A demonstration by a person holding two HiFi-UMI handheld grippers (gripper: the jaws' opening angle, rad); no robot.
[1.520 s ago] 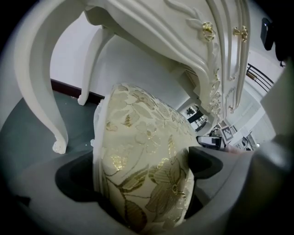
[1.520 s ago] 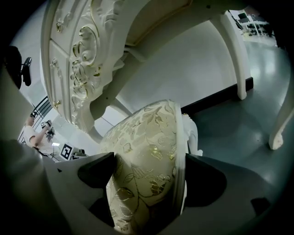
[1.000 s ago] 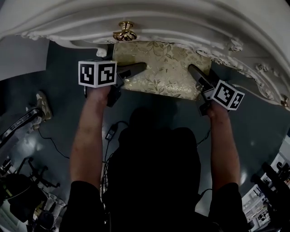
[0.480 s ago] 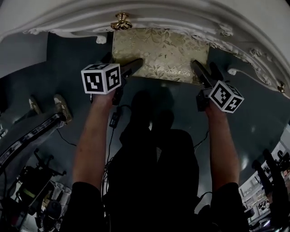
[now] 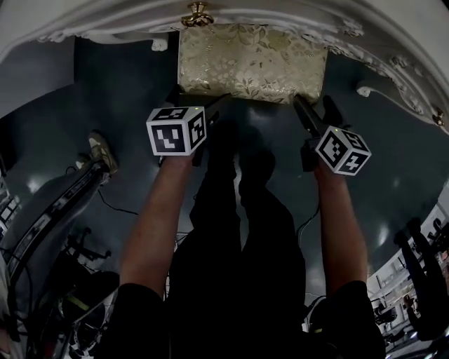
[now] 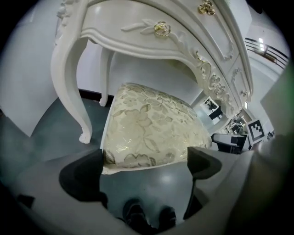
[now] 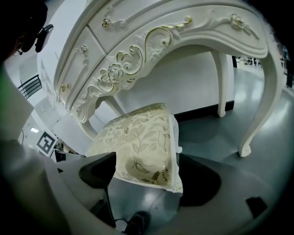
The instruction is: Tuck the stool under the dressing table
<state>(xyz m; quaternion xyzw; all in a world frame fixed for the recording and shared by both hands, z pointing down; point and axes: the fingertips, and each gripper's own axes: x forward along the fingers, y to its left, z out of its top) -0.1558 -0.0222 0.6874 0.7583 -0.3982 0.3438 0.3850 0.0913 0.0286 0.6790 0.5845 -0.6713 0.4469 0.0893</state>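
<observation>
Both arms reach forward (forearms roughly parallel), left gripper (image 5: 208, 106) and right gripper (image 5: 302, 111) jaws wide open at stool (image 5: 250, 62) near corners, partly under table (image 5: 295, 15).

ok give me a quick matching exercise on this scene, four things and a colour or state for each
Things:
1 stool
2 drawer knob
3 left gripper
4 floor

Colour or state:
a shiny gold metal
b dark grey, glossy
c jaws apart
d cream fabric with a leaf pattern

Pairs: 1-d, 2-a, 3-c, 4-b
</observation>
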